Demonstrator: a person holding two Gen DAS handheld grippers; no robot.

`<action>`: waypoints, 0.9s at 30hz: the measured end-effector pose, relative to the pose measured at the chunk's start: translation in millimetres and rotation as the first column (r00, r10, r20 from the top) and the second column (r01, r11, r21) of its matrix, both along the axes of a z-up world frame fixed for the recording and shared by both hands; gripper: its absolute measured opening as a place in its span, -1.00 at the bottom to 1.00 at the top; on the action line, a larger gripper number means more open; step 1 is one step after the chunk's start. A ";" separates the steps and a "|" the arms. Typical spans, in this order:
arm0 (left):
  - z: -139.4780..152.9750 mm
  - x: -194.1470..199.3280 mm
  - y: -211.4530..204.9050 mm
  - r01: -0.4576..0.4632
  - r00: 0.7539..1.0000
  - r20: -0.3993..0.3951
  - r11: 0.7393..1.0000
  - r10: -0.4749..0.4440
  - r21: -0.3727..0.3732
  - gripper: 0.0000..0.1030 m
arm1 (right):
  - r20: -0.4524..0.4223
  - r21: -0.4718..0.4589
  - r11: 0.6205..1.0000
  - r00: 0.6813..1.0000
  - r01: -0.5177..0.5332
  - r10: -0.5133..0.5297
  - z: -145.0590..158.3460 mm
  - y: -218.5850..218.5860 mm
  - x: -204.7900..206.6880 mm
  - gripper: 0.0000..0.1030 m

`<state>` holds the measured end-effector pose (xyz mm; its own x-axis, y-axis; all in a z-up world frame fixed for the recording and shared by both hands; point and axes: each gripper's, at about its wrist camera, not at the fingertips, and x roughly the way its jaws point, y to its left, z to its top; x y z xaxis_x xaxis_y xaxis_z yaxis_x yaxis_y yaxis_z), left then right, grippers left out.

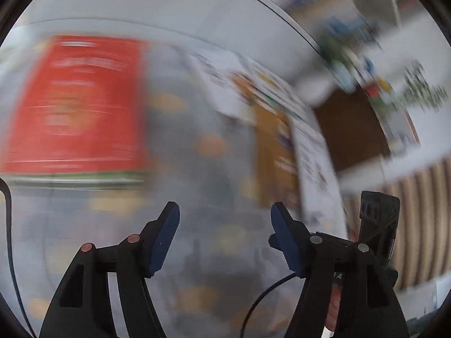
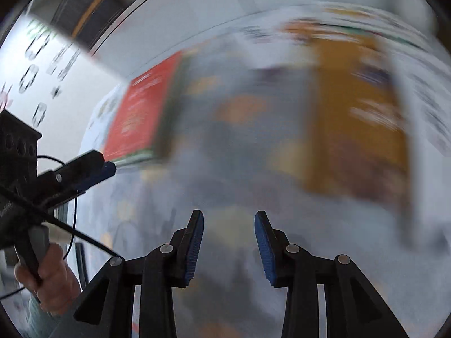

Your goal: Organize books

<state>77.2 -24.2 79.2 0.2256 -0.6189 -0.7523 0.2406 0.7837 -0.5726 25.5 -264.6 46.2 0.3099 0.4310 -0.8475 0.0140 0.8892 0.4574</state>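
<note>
Both views are smeared by motion. Several books lie flat and side by side on a white table (image 1: 225, 8): a red book (image 1: 76, 104) at the left, a grey book with orange spots (image 1: 203, 140) in the middle, and an ochre book (image 1: 276, 152) beside a white printed one (image 1: 313, 152). My left gripper (image 1: 225, 211) hangs open over the grey book with nothing between its fingers. In the right wrist view the red book (image 2: 141, 118), grey book (image 2: 239, 129) and ochre book (image 2: 358, 129) show again. My right gripper (image 2: 229, 217) is open above the grey book, empty.
A hand (image 2: 53, 276) holds the left gripper's handle at the left edge of the right wrist view. A dark brown patch (image 1: 349, 129), a striped surface (image 1: 417, 211) and blurred colourful items (image 1: 352, 42) lie beyond the table's dark rim at the right.
</note>
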 end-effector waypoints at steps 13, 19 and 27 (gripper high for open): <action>-43.7 28.2 -181.2 0.167 0.982 -0.082 0.985 -0.171 -0.043 0.13 | 0.131 -0.195 0.875 0.896 0.444 -0.425 21.4 -233.0 -43.8 -0.13; -53.8 24.7 -201.2 0.153 0.982 -0.105 0.987 -0.156 -0.040 0.13 | 0.088 -0.163 0.889 0.904 0.428 -0.419 -3.1 -258.5 -16.6 -0.13; -53.9 10.6 -201.9 0.187 0.975 -0.119 0.982 -0.190 -0.035 0.13 | 0.076 -0.194 0.939 0.959 0.282 -0.272 -10.3 -217.6 -10.6 -0.11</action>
<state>87.8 -226.1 25.2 0.0114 -0.6595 -0.7516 0.3106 0.7168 -0.6243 14.9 -482.2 35.9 0.4347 0.1444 -0.8889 0.2557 0.9267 0.2755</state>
